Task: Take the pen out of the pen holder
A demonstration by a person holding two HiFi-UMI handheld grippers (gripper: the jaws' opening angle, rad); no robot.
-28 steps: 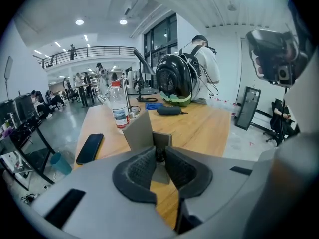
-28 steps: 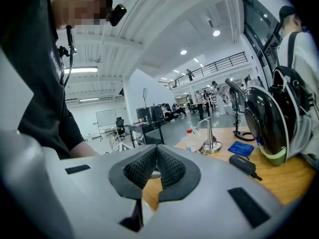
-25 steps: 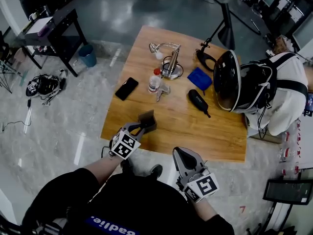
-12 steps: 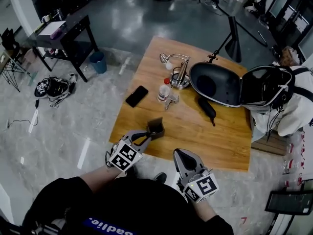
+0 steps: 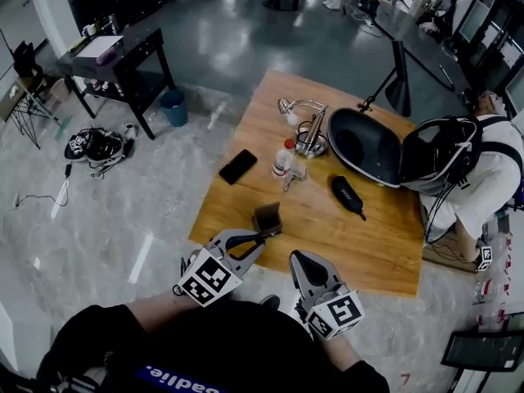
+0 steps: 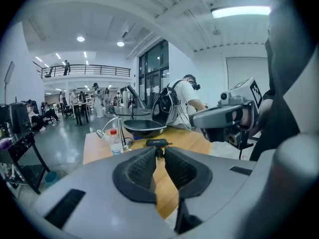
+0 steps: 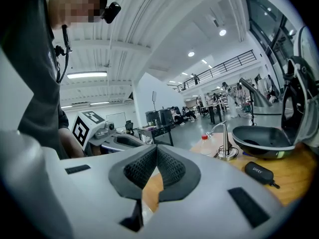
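A dark square pen holder (image 5: pixel 268 218) stands open-topped near the wooden table's (image 5: pixel 385 244) front left edge. My left gripper (image 5: pixel 262 237) hangs just in front of and above it. In the left gripper view its jaws are nearly together, and a small black thing, apparently the pen (image 6: pixel 158 153), is pinched at the left gripper's (image 6: pixel 159 151) tips. The holder itself is hidden under the jaws in that view. My right gripper (image 5: pixel 296 257) waits off the table's front edge, and in the right gripper view (image 7: pixel 156 148) its pads meet with nothing between them.
On the table are a silver stand (image 5: pixel 311 142) with a gooseneck lamp, a small bottle (image 5: pixel 283 159), a phone (image 5: pixel 237 166) and a black case (image 5: pixel 347 196). A large black open shell (image 5: pixel 364 147) and a person (image 5: pixel 483 174) are at the right. A dark side table (image 5: pixel 123 64) stands far left.
My left gripper has risen towards the camera from beside the pen holder, which stayed on the table. The black shell at the right swung open. The right gripper has barely moved.
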